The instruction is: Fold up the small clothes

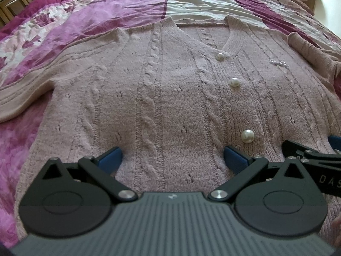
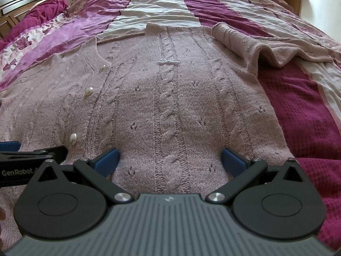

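Left wrist view: left gripper (image 1: 172,159) jaws spread wide, cardigan (image 1: 170,98) flat between and beyond them toward 12 o'clock. Right gripper (image 2: 170,159) likewise spread over the cardigan (image 2: 166,111); sleeve (image 2: 245,42) bunched at 1 o'clock.

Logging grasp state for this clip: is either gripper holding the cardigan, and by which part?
Nothing is held. The left gripper and right gripper are both open over the cardigan's lower front, with no knit pinched.

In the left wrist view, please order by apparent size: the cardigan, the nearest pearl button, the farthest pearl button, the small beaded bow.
1. Cardigan, by far the largest.
2. Nearest button.
3. Bow and farthest button: too similar to rank.
The buttons may be equal in reality; nearness to the camera enlarges the closest one.
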The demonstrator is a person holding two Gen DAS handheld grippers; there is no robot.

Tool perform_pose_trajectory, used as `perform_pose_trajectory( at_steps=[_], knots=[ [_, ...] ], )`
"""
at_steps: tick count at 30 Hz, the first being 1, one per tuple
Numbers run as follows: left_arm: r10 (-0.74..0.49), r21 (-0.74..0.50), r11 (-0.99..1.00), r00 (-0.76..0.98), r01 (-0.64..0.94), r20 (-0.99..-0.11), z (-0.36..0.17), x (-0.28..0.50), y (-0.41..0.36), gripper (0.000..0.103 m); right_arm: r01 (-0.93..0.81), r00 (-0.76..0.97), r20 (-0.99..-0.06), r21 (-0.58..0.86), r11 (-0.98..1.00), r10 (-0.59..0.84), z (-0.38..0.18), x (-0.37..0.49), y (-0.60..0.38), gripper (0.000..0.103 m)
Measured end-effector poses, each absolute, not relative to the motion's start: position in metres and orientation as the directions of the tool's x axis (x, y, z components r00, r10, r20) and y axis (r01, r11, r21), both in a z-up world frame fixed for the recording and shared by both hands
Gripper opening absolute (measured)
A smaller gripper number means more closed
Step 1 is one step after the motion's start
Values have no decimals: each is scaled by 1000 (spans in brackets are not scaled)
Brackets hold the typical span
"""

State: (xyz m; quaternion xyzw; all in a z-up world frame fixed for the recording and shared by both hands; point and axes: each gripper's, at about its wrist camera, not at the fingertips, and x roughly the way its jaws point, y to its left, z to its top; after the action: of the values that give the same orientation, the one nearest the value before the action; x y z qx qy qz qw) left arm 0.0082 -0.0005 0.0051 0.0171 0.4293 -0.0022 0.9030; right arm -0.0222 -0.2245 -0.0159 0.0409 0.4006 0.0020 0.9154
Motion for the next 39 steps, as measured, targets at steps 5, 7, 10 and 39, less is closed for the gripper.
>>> perform_pose_trajectory(
  at_steps=[5,7,10,39],
  knots=[
    [-24,10,999,608,53,-793,6,13,3,103,15,656,-754,65,998,39,-15,-18,-223,103],
    [-32,11,998,598,69,-801,6,16,3,103,7,649,-760,57,998,39,-15,-17,-222,103],
    [-30,20,997,581,79,-814,7,19,2,103,-2,637,-769,65,998,51,-13,-15,-225,103],
    [-68,-70,997,602,20,-796,53,21,10,103,-97,674,-678,313,945,293,44,-24,-273,103]
  ],
)
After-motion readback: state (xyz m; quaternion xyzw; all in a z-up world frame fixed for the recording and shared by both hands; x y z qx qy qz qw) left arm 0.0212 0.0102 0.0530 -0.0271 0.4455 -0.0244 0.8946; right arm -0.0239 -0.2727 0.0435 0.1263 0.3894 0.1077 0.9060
